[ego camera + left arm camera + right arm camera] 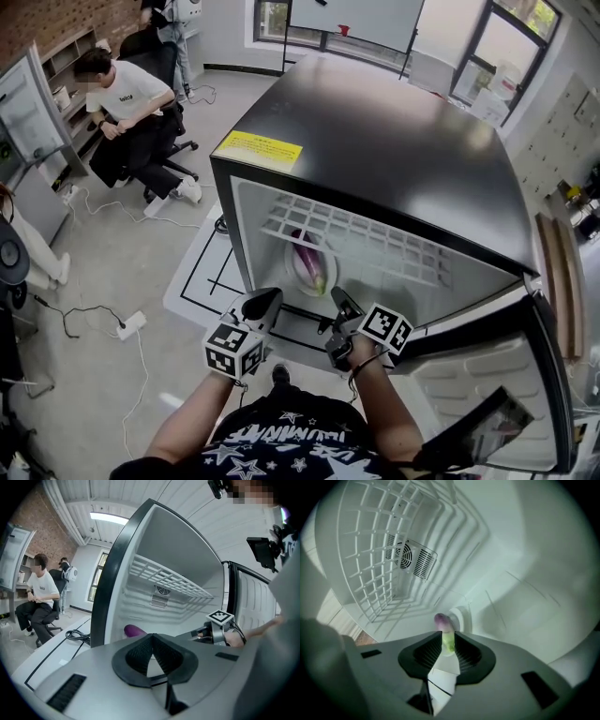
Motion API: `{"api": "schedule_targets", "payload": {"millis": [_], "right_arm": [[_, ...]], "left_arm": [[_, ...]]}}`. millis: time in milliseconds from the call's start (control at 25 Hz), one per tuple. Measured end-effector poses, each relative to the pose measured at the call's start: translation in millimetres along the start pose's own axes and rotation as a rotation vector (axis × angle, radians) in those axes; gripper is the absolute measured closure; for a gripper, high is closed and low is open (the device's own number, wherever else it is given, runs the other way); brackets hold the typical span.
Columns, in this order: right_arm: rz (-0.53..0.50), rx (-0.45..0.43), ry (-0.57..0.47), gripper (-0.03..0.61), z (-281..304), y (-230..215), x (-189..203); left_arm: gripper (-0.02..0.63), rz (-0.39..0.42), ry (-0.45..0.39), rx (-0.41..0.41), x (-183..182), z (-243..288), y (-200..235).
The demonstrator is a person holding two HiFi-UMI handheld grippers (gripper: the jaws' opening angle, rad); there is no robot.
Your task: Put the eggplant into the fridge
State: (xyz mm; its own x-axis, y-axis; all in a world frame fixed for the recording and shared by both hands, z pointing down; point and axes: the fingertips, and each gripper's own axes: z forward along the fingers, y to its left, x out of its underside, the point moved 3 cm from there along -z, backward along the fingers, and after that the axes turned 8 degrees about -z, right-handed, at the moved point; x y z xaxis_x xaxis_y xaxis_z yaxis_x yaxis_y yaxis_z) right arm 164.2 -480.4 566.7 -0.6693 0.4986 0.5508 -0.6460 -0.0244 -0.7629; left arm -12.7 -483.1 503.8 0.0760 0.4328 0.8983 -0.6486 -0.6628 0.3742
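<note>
eggplant inside the open fridge, held by the right tongs

the eggplant (312, 265) is inside the fridge (375, 141), below the white wire shelf (356, 234). its green stem end is pinched between the right tongs (447, 644) and its purple tip points toward the back wall. the left tongs (152, 641) hover just outside the fridge opening, pads together with nothing between them. the fridge door (487, 375) stands open at the right, and a seated person in a white shirt (127, 98) is well off to the left.

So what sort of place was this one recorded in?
Probably an office or lab workspace, not a kitchen: the small fridge stands on the floor, a person sits beside open shelving, and a power strip lies among loose cables.
</note>
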Motion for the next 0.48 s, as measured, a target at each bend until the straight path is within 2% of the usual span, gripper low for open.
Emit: {"api": "schedule_targets", "payload": {"millis": [480], "right_arm": [[-0.018,-0.077,-0.074,0.497,-66,41,43]], "left_arm": [[0.604,-0.001,-0.006,0.004,16,-63,-21]]}}
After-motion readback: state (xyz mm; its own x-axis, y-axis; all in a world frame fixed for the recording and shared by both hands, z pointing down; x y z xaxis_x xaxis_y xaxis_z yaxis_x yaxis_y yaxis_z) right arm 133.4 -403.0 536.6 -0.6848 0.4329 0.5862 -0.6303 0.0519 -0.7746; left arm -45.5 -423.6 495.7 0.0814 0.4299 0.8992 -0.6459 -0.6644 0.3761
